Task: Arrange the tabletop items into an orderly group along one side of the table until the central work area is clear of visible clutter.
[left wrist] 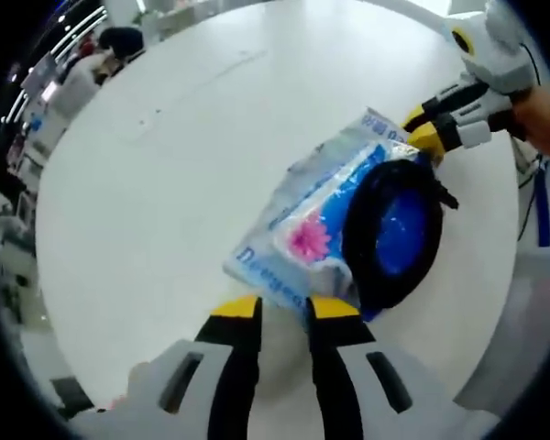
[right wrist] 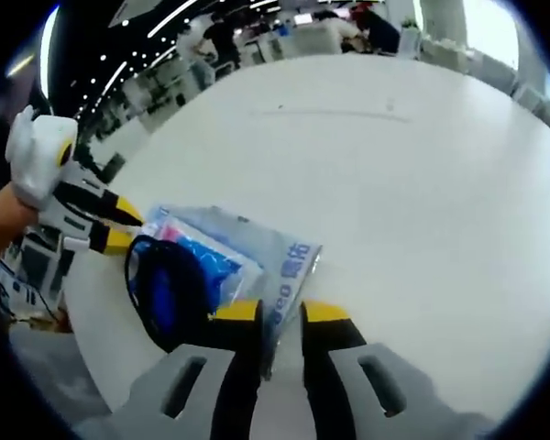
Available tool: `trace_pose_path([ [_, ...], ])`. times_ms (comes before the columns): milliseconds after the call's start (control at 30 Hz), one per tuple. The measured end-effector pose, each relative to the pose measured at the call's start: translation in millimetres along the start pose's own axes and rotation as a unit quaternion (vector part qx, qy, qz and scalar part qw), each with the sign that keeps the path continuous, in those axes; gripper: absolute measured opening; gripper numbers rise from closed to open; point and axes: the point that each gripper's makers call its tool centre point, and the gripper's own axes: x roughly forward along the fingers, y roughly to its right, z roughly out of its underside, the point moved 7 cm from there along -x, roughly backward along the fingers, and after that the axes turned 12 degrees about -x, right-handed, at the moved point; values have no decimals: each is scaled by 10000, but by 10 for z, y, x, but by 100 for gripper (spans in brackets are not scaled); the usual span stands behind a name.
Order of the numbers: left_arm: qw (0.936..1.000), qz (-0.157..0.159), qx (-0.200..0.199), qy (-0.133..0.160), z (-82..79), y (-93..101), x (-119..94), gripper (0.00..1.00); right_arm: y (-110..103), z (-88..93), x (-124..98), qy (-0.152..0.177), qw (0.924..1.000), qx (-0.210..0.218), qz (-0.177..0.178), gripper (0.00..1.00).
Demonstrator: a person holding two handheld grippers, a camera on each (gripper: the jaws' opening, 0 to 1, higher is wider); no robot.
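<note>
A blue and white plastic tissue pack [left wrist: 316, 215] with a pink flower print lies on the white round table [left wrist: 165, 183]. On its right half rests a round black-rimmed thing with a blue middle [left wrist: 396, 229]. My left gripper [left wrist: 286, 308] stands open, with the pack's near corner between its yellow tips. My right gripper [left wrist: 422, 128] comes in from the top right, at the pack's far end. In the right gripper view the pack [right wrist: 275, 252] and the black-rimmed thing [right wrist: 170, 289] lie just ahead. There the right gripper [right wrist: 281, 313] is open around the pack's edge, and the left gripper [right wrist: 119, 227] is at the far end.
The table's edge [right wrist: 101, 367] runs close to the pack on the left of the right gripper view; bare white top [right wrist: 394, 183] stretches beyond. A person's hand [left wrist: 545, 115] holds the right gripper. People and lit furniture [right wrist: 284, 32] stand far behind.
</note>
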Motion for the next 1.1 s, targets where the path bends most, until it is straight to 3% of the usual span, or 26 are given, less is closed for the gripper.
trace_pose_path([
  [300, 9995, 12, -19, 324, -19, 32, -147, 24, 10, -79, -177, 325, 9994, 3, 122, 21],
  [500, 9969, 47, 22, 790, -71, 86, -258, 28, -1, -166, -327, 560, 9978, -241, 276, 25],
  [633, 9954, 129, -47, 947, -58, 123, -319, 30, -34, -200, -422, 719, 9965, -315, 271, 28],
  [933, 9862, 289, -170, 1624, -96, 274, -490, 31, -139, -224, -604, 951, 9941, -465, 256, 30],
  [1100, 9768, 463, -206, 2079, -81, 406, -617, 36, -265, -242, -767, 1176, 9909, -626, 193, 34],
])
